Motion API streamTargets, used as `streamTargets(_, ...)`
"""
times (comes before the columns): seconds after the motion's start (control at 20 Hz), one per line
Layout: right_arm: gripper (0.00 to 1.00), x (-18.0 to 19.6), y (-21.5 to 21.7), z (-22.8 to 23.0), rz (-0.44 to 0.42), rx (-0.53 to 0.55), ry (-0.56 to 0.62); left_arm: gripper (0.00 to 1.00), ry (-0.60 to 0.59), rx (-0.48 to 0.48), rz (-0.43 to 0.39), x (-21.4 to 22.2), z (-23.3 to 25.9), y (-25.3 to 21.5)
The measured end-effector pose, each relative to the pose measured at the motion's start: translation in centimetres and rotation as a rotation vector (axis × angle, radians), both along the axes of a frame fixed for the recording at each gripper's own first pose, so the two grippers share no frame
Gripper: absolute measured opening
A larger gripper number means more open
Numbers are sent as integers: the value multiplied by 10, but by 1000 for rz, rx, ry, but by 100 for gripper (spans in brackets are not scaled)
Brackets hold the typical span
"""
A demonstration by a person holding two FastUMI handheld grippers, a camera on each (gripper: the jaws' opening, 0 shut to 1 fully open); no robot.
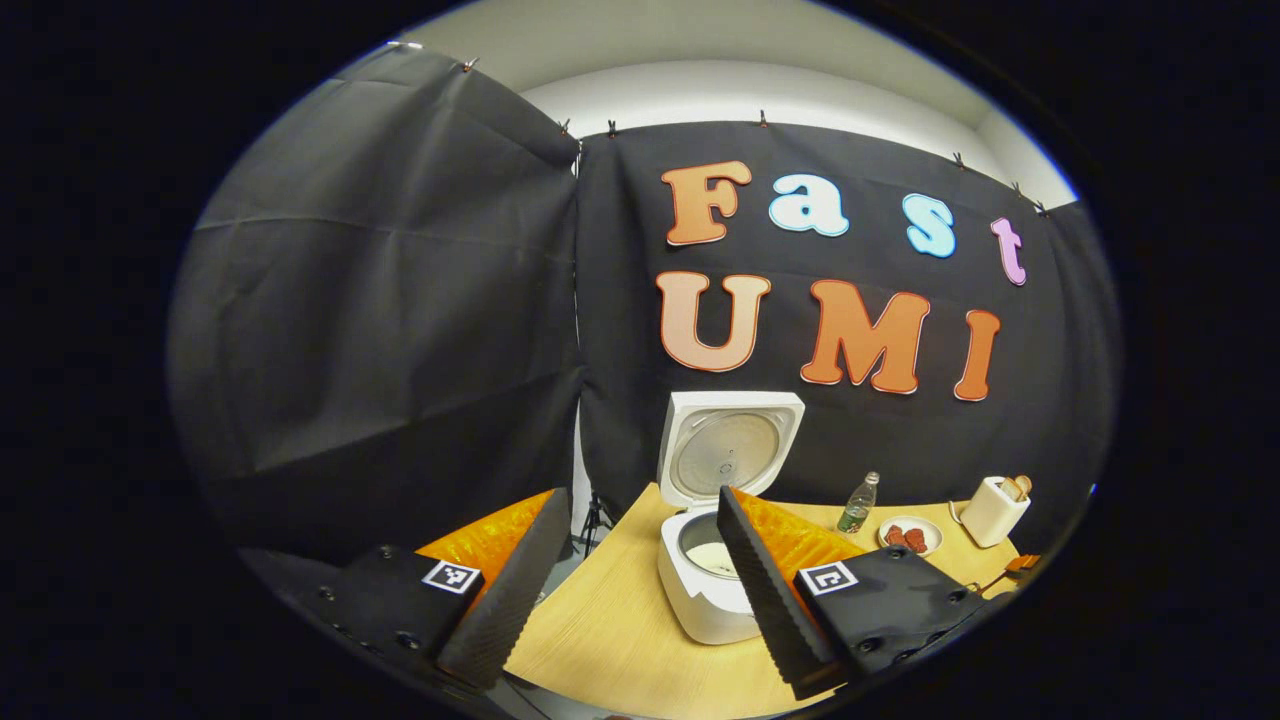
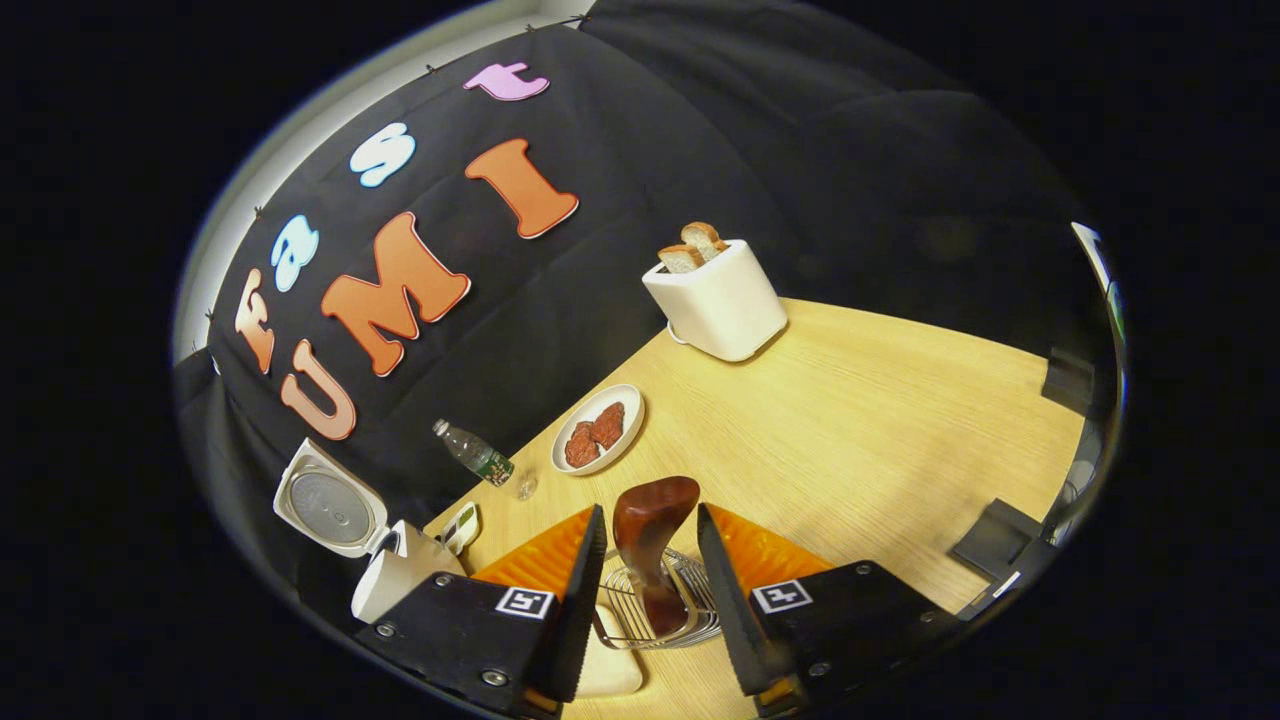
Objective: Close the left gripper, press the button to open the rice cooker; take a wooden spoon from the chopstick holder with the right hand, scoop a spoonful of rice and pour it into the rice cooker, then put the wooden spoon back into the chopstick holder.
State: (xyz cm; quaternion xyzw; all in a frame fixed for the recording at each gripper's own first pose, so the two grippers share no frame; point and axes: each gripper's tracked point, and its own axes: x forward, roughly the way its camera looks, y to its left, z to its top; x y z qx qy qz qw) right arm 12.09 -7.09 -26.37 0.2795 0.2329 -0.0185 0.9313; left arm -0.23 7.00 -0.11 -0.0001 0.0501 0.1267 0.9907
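Presently, right tool (image 2: 650, 585): fingers apart, one either side of the wooden spoon (image 2: 650, 530), not seen pressing on it. Spoon stands upright in the wire chopstick holder (image 2: 650, 610), which rests on the bench (image 2: 850, 420) just ahead of this tool.

Left tool (image 1: 640, 570): fingers wide apart, nothing between them, raised near the bench edge. Rice cooker (image 1: 705, 600): white, on the bench just beyond the left tool, lid (image 1: 725, 445) raised upright, inner pot showing a pale content.

Beyond the cooker, near the black cloth wall: clear bottle (image 1: 858, 503), upright. Beside it, white plate (image 2: 598, 428) bearing reddish-brown pieces. Farther right, white toaster (image 2: 715, 300) with two bread slices (image 2: 692, 246) standing in its slots.
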Motion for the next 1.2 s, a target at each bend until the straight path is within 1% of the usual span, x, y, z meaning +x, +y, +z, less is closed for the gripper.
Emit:
streamTargets(0.15,48,5,3,-1,-13,46,-10,100,11,32,28,-2,-4,5)
streamTargets(0.2,46,5,4,-1,-18,59,-7,100,19,38,31,-5,-7,4)
streamTargets(0.3,38,7,6,0,-16,96,-18,100,29,40,33,-9,-9,4)
streamTargets(0.35,32,6,5,-1,-30,108,-6,100,32,41,34,-9,-9,5)
streamTargets(0.45,26,6,4,-4,-40,111,-3,100,29,37,36,-9,-9,7)
streamTargets(0.5,24,6,5,-5,-40,101,-2,100,26,32,34,-8,-9,7)
streamTargets(0.65,14,5,11,11,-25,53,-24,100,20,17,25,-8,-8,10)
streamTargets(0.75,11,6,17,32,-12,1,-55,100,17,5,23,-7,-7,15)
streamTargets(1.0,11,-6,31,100,37,-204,-185,100,-7,-6,4,-5,-3,23)
streamTargets(1.1,11,-14,51,125,88,-284,-240,100,-11,-13,-4,-6,-1,26)
streamTargets(1.2,11,-23,78,145,154,-329,-292,100,-13,-25,-12,-5,-2,31)
